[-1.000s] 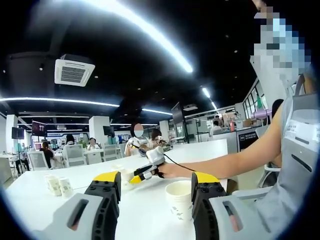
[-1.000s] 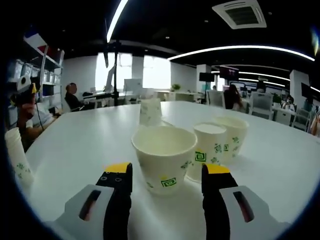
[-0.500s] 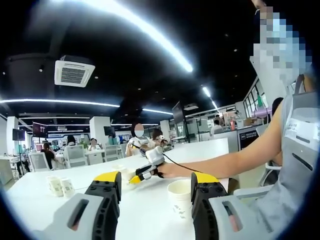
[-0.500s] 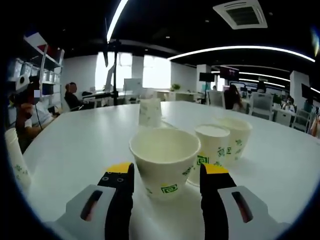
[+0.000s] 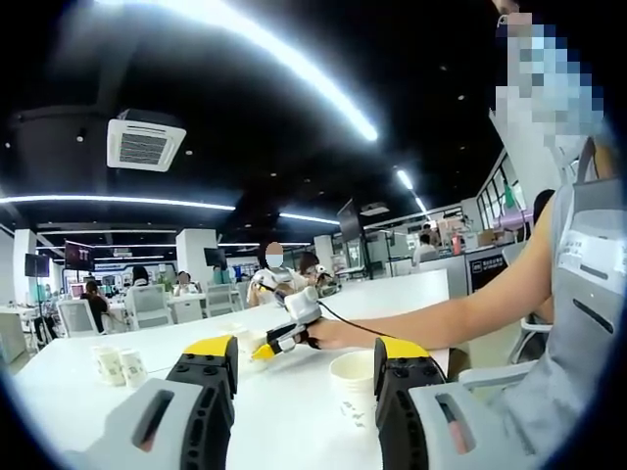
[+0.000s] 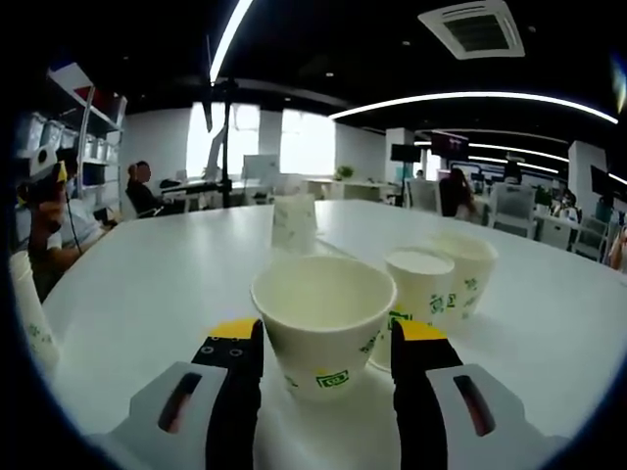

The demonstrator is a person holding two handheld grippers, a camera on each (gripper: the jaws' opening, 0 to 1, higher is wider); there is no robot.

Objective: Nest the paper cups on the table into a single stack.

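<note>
Right gripper view puts your right gripper point(image 6: 322, 343) wide open around the nearest paper cup point(image 6: 322, 318), a jaw on either side, contact unclear. Just behind that cup stand two more cups point(image 6: 443, 284) side by side on the white counter point(image 6: 157, 284). Your left gripper point(image 5: 304, 362) is open too, holding nothing; another cup point(image 5: 352, 386) stands against its right jaw.

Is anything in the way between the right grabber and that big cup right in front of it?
No. In the right gripper view the right gripper is open, with a jaw on either side of the nearest paper cup. Nothing shows between jaws and cup. Two more cups stand behind it on the white table.
</note>
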